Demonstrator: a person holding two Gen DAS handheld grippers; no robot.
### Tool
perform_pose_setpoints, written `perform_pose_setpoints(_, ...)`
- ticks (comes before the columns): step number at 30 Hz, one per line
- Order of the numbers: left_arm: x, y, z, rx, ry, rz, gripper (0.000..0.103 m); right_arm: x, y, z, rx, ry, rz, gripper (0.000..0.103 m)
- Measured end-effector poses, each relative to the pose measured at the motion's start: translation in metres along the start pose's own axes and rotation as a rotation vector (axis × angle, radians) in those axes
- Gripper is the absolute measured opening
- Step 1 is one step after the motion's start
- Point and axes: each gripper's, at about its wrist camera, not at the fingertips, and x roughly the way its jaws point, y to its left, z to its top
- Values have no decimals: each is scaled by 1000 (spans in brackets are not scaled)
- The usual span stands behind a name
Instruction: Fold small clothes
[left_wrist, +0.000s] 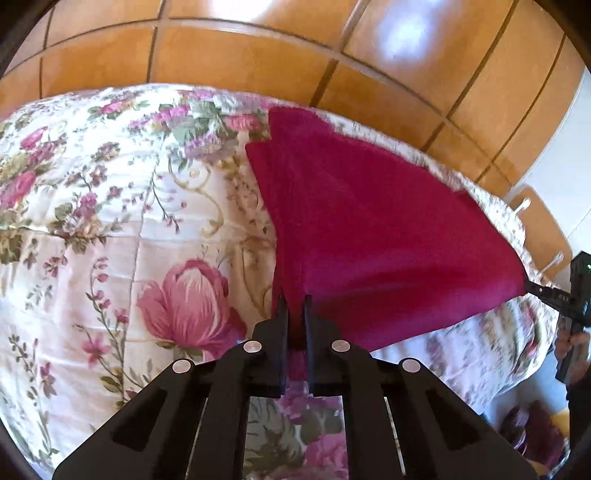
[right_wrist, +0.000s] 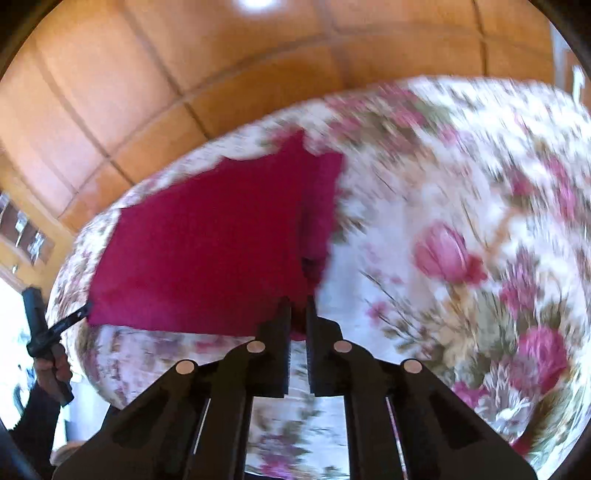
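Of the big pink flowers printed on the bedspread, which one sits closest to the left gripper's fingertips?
The large pink tulip-like bloom, just left of the left gripper, which is shut on the magenta cloth. The other printed blooms lie farther off.

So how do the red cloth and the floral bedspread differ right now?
The red cloth is one plain deep colour; the floral bedspread is pale with pink and purple flowers. The cloth is small and covers only a patch near the bed's far edge; the bedspread spans the bed. The left gripper and right gripper each pinch a near corner of the cloth; the bedspread is ungripped. Both are soft fabric.
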Motion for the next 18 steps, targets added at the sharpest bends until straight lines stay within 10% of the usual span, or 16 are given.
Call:
perform_pose_setpoints(7, -11, 1, -1, -59, -19, 14, 15, 25, 7, -12, -45, 14, -91, 7)
perform_pose_setpoints(11, -33, 6, -3, -108, -82, 6, 23, 7, 12, -8, -64, -20, -137, 67)
perform_pose_setpoints(18, -42, -44, -13, 45, -153, 27, 23, -20, 59, 2, -146, -149, -93, 75)
